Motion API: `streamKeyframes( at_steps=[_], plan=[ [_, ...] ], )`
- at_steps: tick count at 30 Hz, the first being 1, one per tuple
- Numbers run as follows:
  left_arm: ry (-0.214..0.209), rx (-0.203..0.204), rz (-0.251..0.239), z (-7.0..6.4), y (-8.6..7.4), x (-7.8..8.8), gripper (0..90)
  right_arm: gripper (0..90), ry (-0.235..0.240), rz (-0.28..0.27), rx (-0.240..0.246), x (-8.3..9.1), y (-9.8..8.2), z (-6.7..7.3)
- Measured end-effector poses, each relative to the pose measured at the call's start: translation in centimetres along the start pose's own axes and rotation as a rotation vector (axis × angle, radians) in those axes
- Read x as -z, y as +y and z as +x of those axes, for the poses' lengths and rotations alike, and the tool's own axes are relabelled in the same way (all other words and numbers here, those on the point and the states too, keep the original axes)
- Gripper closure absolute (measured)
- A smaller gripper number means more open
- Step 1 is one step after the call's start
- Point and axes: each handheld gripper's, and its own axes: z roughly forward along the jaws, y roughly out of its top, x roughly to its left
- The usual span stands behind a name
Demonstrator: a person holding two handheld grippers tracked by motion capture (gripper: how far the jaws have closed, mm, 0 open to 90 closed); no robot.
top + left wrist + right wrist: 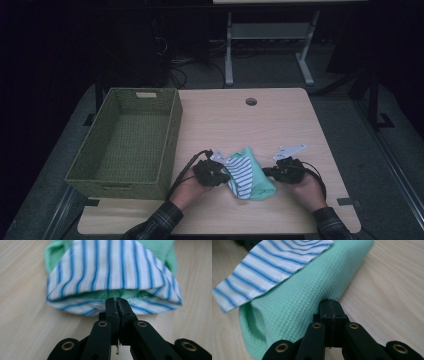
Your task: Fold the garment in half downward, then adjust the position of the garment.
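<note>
A mint-green waffle cloth (264, 186) lies folded in a bundle near the table's front edge. A white cloth with blue stripes (242, 175) is wrapped over its left part. My left gripper (227, 175) is shut, and its tips (117, 301) touch the bundle's open end, where the striped cloth (112, 267) folds over a green hem (112, 293). I see no cloth between its jaws. My right gripper (268, 172) is shut too, its tips (331, 303) set against the side of the green cloth (307, 290), below the striped cloth (269, 262).
A green woven basket (171, 142) stands empty on the table's left side, close to my left hand. The wooden table (240, 120) has a round cable hole (251, 101) near its far edge. A desk frame stands on the floor behind.
</note>
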Motion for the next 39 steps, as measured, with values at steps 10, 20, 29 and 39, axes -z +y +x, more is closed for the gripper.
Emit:
streamKeyframes(
  at_steps=[10,20,29,39],
  plan=[
    [0.047,-0.019,0.0,1.1,1.0,-0.7,87.8,89.8,0.024,0.01,0.008,1.1,-1.0,1.8],
    [0.026,-0.045,-0.007,1.2,1.0,0.3,76.8,73.6,-0.017,-0.019,-0.026,1.8,-1.5,1.2],
    [-0.003,-0.078,-0.003,1.4,1.3,1.1,55.9,36.3,-0.111,-0.038,-0.079,2.5,-3.1,-0.4],
    [-0.038,-0.164,0.015,1.4,2.9,1.8,33.6,14.4,-0.213,-0.044,-0.12,2.7,-5.0,-2.0]
  ],
)
